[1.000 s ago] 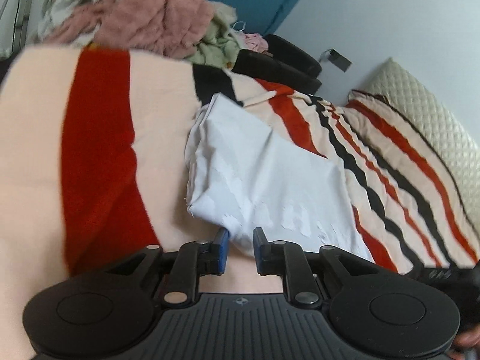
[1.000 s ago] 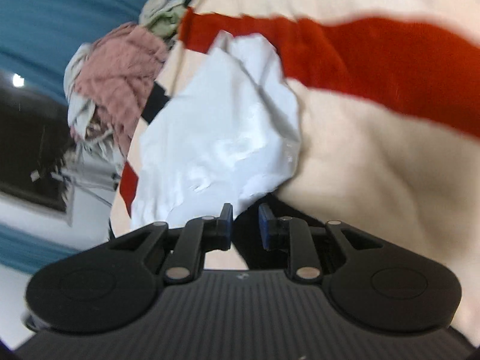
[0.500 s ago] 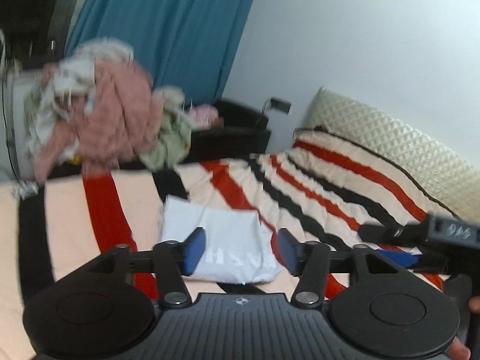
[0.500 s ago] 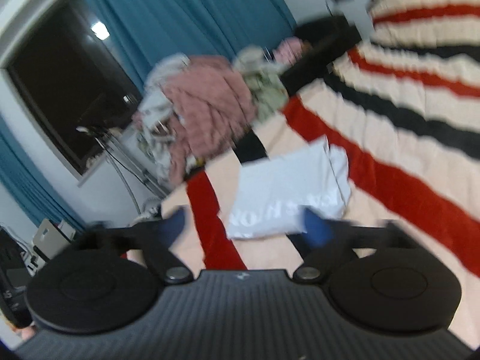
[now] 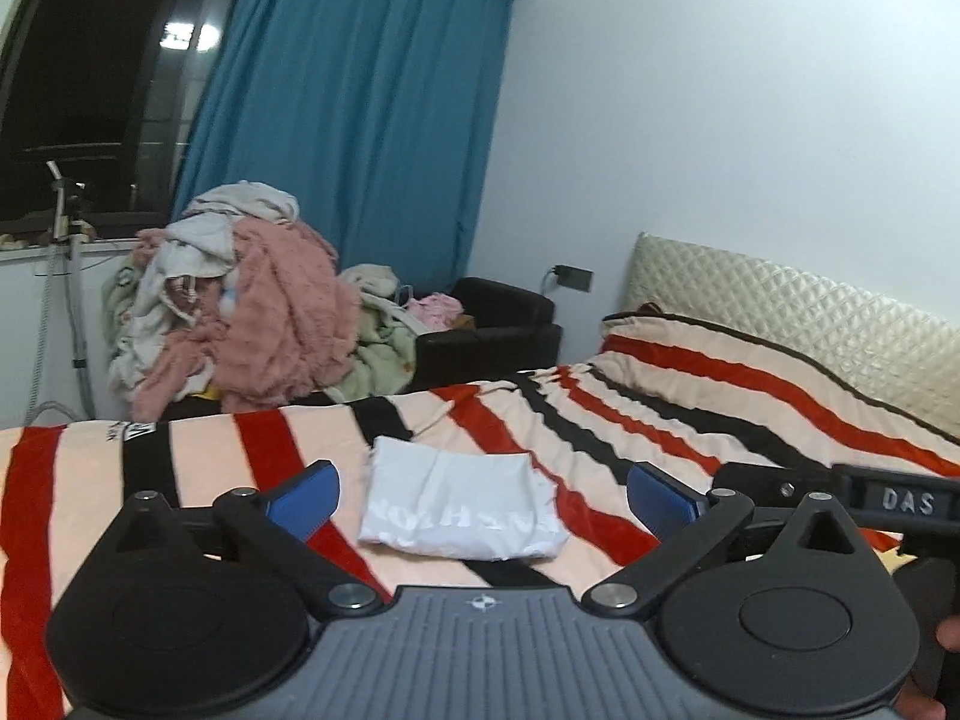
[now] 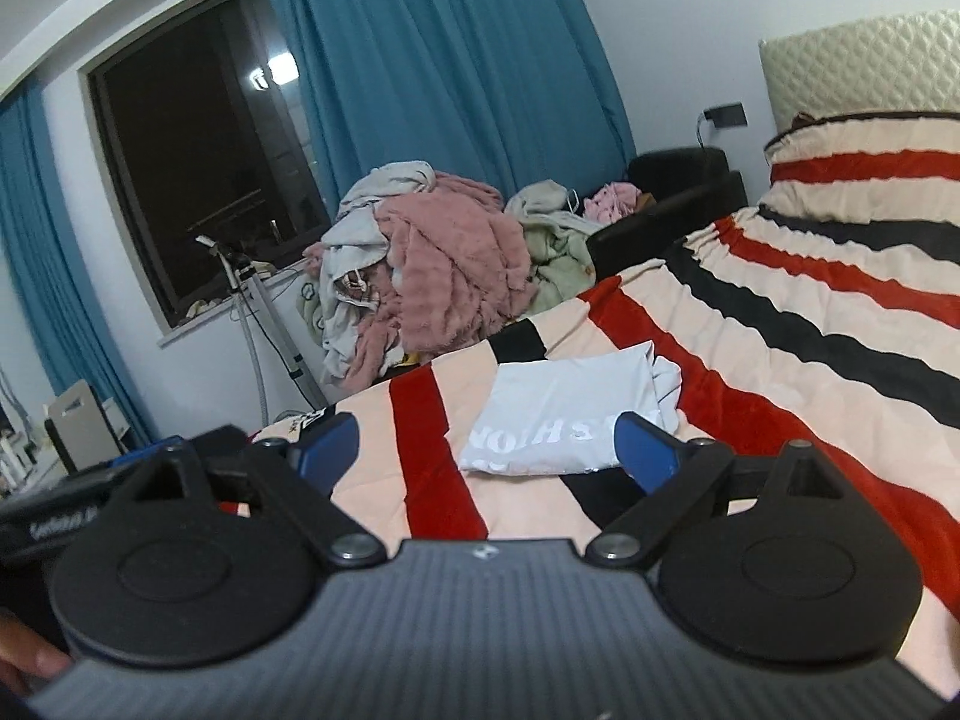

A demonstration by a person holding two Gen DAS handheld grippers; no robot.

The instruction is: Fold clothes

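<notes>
Bedroom, striped blanket (image 5: 690, 414) on the bed, blue curtain (image 5: 360, 120) behind. Folded white shirt (image 5: 462, 510) lies flat on the blanket, printed side up. Left gripper (image 5: 480, 495) jaws opening, nothing between them, above the shirt. Right gripper (image 6: 486, 441) spread wide, empty, clear of the shirt. Laundry pile (image 5: 240, 300) beyond the shirt.

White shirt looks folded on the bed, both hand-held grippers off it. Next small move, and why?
Probably swing toward the clothes pile for another garment. The white shirt lies folded flat on the striped blanket, the right hand-held gripper is open and empty, and the left hand-held gripper is opening with nothing between its jaws.
</notes>
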